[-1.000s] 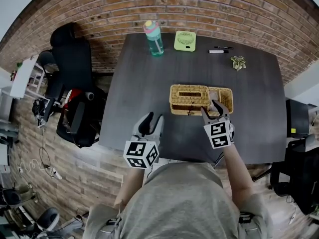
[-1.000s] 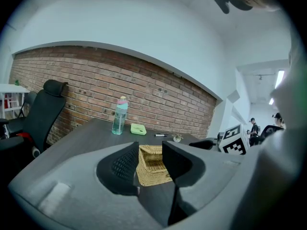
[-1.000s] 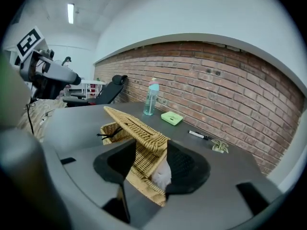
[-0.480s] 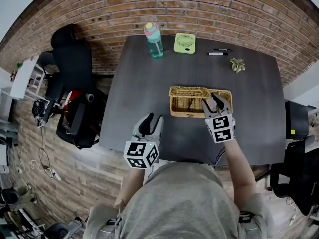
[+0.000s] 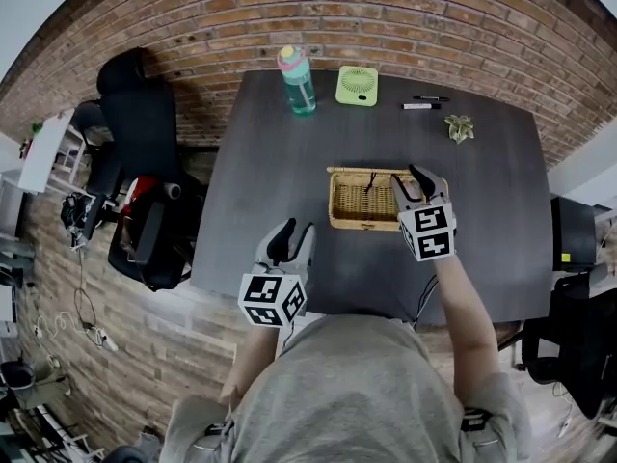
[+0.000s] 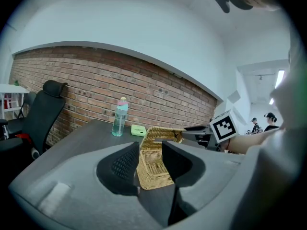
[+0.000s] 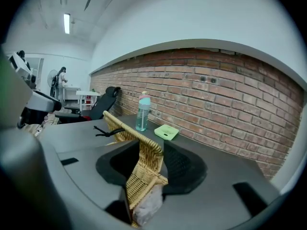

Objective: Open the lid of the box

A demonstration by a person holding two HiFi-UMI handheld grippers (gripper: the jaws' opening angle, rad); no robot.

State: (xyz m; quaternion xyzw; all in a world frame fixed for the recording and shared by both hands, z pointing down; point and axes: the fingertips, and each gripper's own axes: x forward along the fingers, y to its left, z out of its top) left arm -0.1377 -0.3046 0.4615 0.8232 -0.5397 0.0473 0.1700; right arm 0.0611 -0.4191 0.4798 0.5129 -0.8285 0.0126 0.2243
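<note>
On the dark table [image 5: 280, 162]: a wicker box [image 5: 364, 201] sits near the middle, its long side towards me.
Lid [image 5: 359, 171]: tilted up on edge along the box's far side, so the woven inside shows from above; a black loop [image 7: 103, 131] sticks out from its rim.
Right claw [image 5: 413, 183]: mine, at the box's right end; the jaws have just been closing and now clamp the lid's wicker edge, which stands between the two pads in the right gripper view.
Left claw [image 5: 292, 234]: mine, hovering over the near edge of the table, well apart from the box; jaws spread with nothing between them, the box only seen beyond the gap.
Far edge of the table: a bottle [image 5: 298, 78] with a pink cap, a green fan [image 5: 358, 82] just beside it, two pens [image 5: 422, 99] further right.
Beyond the table: a brick wall [image 5: 386, 17], and a black chair [image 5: 135, 114] at the left.
</note>
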